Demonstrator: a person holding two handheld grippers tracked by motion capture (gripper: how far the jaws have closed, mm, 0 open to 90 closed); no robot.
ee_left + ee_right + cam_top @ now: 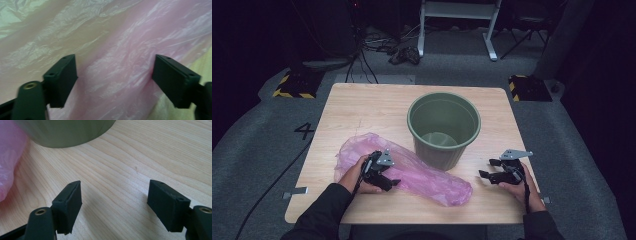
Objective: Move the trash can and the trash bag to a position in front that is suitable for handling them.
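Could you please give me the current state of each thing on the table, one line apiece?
Pink thin plastic bag: lying flat and crumpled on the table, beside the bin.
Green round plastic bin: upright, open-topped, apparently unlined.
Left hand-held gripper: over the bag, jaws open astride its film.
Right hand-held gripper: jaws open, holding nothing, over bare light wooden table.

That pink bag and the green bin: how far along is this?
Early. Nothing looks done: the green bin stands unlined, and the pink bag lies flat beside it. The left gripper is open over the bag; the right gripper waits open above bare table. Grasping and lining remain.
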